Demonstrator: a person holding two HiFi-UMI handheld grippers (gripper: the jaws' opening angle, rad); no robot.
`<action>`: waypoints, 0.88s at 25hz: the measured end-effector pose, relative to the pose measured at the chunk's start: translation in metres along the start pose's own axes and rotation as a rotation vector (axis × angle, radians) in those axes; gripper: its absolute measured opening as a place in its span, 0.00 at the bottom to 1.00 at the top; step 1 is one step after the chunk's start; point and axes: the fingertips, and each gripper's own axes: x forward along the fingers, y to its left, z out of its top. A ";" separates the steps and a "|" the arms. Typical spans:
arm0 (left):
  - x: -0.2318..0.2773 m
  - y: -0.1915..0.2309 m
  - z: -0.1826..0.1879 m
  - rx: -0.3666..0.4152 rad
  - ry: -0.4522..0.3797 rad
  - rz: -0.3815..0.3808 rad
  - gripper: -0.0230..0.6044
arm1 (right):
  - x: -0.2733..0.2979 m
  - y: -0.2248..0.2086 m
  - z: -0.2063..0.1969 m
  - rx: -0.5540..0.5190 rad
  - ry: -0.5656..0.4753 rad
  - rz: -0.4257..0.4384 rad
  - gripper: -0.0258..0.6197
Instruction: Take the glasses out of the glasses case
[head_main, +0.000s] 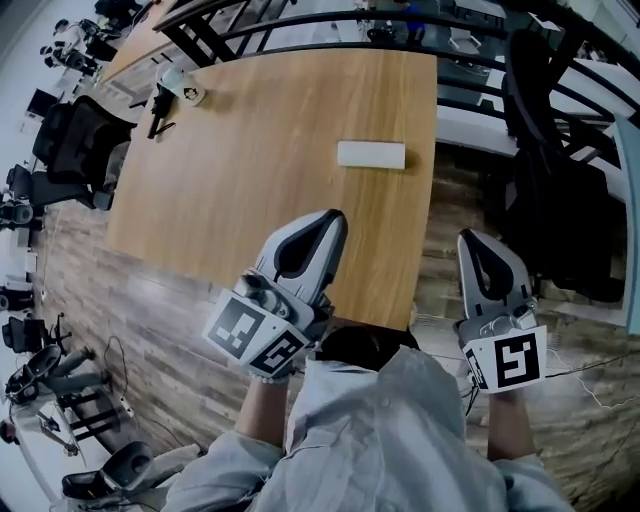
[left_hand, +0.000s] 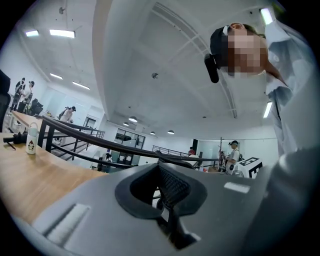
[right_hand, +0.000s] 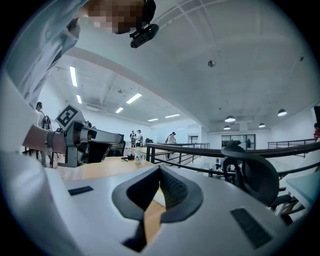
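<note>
Head view: closed case (head_main: 371, 154) lies on table (head_main: 250, 150) at 12 o'clock, well apart from left gripper (head_main: 335, 218) and right gripper (head_main: 470, 240). Both have jaws together and hold nothing. Likely the approach step. Next: reach the case and part the jaws.

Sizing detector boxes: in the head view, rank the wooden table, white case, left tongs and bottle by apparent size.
1. wooden table
2. left tongs, enlarged by nearness to the camera
3. white case
4. bottle, nearly the case's size; unsure
</note>
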 end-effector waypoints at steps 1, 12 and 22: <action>0.002 0.000 -0.001 0.002 0.002 0.002 0.04 | 0.003 -0.001 -0.002 -0.004 0.002 0.015 0.04; 0.016 0.043 -0.011 0.024 0.038 0.051 0.04 | 0.049 0.004 -0.025 -0.006 0.040 0.058 0.04; 0.034 0.092 -0.042 -0.036 0.106 0.016 0.04 | 0.091 0.004 -0.049 -0.063 0.128 0.026 0.04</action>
